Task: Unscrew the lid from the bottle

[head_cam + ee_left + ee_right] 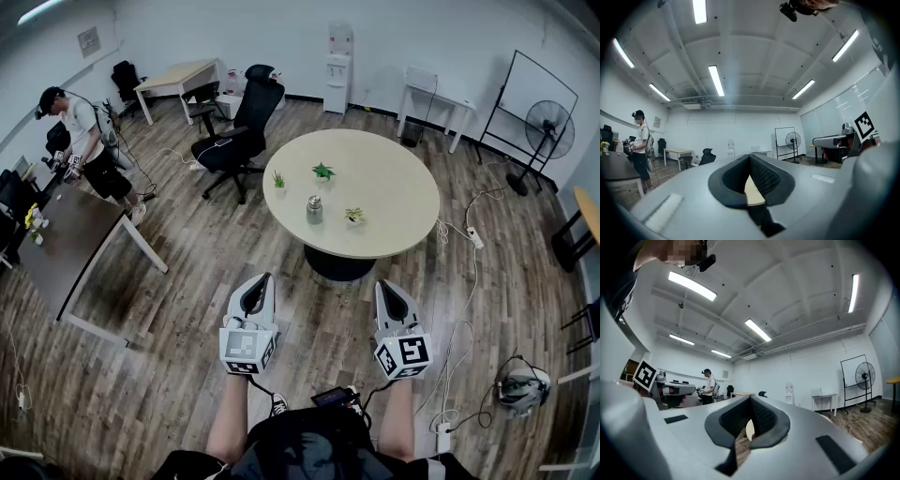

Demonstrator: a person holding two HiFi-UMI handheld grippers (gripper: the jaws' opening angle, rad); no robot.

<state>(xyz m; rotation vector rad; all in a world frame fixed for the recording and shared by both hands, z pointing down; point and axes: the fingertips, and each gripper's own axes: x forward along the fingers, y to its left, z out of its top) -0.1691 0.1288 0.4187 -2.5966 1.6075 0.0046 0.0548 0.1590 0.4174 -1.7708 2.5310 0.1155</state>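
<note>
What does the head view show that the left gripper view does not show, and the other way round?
Only the head view: the bottle and three small plants on the round table. Only the left gripper view: the ceiling lights. Both: the left gripper, its jaws shut with nothing held, the standing person, the fan and the whiteboard.

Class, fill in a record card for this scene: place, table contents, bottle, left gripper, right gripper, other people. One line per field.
Place: office room, wood floor
Table contents: round table holds a bottle and three potted plants
Bottle: upright, between the plants, lid apparently on, nothing touching it
Left gripper: left gripper shut, empty, short of the table
Right gripper: right gripper shut, empty, alongside the left one
Other people: one person standing by a dark desk at far left
</note>
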